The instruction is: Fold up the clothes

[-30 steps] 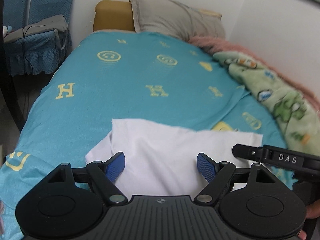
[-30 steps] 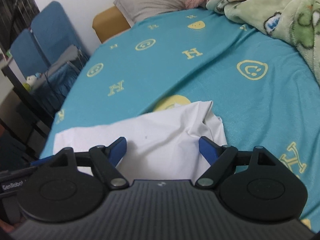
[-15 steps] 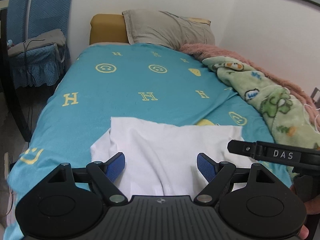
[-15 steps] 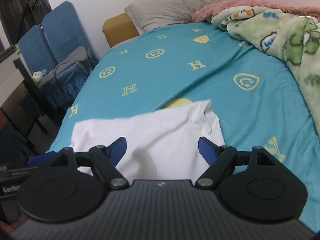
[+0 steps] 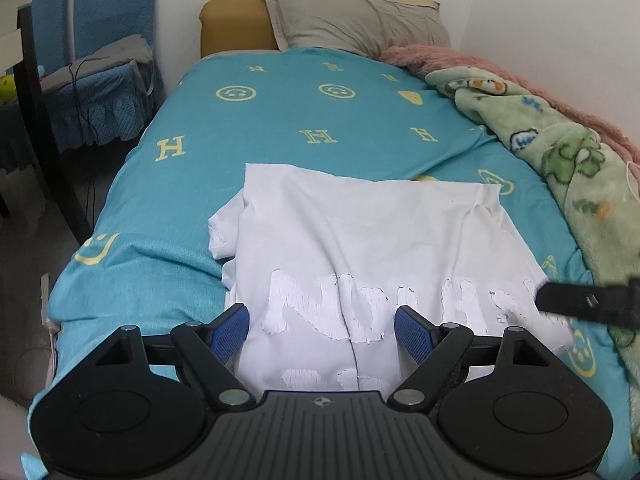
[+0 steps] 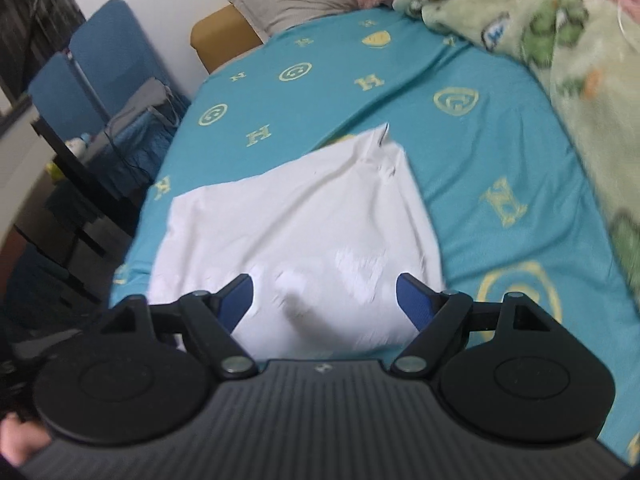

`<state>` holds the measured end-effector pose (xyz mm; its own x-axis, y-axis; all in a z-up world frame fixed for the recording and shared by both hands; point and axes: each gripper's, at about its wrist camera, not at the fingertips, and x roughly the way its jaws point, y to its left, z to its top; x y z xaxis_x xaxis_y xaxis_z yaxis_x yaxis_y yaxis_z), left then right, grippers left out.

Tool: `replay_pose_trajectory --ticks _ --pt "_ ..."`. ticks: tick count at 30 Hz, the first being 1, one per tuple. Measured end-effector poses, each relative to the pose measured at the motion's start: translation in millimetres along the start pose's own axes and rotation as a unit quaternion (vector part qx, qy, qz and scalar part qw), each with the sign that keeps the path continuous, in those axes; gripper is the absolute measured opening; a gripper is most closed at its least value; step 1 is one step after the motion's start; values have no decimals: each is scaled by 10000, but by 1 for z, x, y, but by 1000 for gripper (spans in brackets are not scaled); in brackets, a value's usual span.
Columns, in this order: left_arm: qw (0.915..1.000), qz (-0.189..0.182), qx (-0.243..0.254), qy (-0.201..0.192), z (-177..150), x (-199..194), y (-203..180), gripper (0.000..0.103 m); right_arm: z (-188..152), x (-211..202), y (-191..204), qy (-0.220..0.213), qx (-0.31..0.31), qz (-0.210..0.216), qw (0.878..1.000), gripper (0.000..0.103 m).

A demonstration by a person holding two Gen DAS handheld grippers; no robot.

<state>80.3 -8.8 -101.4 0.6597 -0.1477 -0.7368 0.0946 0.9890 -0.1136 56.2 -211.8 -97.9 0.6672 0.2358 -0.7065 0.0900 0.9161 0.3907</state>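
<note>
While both pairs of blue-padded fingers stand wide apart with nothing clamped between them, the left gripper [image 5: 322, 330] and right gripper [image 6: 324, 302] hang above the near end of the white T-shirt [image 5: 360, 240], pointing down and forward along the bed [image 5: 280, 120]. Seen past the left fingers [image 5: 230, 330], the shirt lies straight ahead, already folded into a rough rectangle, raised white lettering [image 5: 340, 304] across its near part and a sleeve [image 5: 224, 228] bunched out on the left side. Its long axis appears to run across the bed, from one gripper toward the other. Neither hand looks clearly nearer: each faces its own half, the left over the sleeve side, the right over the far right corner [image 6: 384, 144]. Further out, a green cartoon blanket [image 5: 560, 168] lines the right edge, a grey pillow [image 5: 356, 20] lies at the head, and blue chairs [image 5: 100, 40] stand left.
</note>
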Motion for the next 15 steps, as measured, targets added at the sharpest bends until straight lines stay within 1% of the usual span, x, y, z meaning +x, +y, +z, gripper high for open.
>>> replay_pose_trajectory --ticks 3,5,7,9,11,13,15 --pt "10000 6 -30 30 1 3 -1 83 -6 -1 -12 256 659 395 9967 81" --pt "10000 21 -26 51 2 4 -2 83 -9 5 -23 488 1252 702 9884 81" --pt "10000 25 -46 75 3 5 -2 83 -13 16 -39 716 1935 957 9738 81" --pt "9999 17 -80 98 4 7 -2 84 -17 28 -55 827 2563 1118 9566 81" --pt "9998 -4 -131 124 5 8 -1 84 -20 37 -68 798 3039 1138 9425 82" --pt "9993 -72 -335 162 7 9 2 84 -23 43 -77 682 3419 1124 9305 75" --pt "9976 -165 -636 199 10 7 9 84 -27 48 -83 629 3729 1086 9193 64"
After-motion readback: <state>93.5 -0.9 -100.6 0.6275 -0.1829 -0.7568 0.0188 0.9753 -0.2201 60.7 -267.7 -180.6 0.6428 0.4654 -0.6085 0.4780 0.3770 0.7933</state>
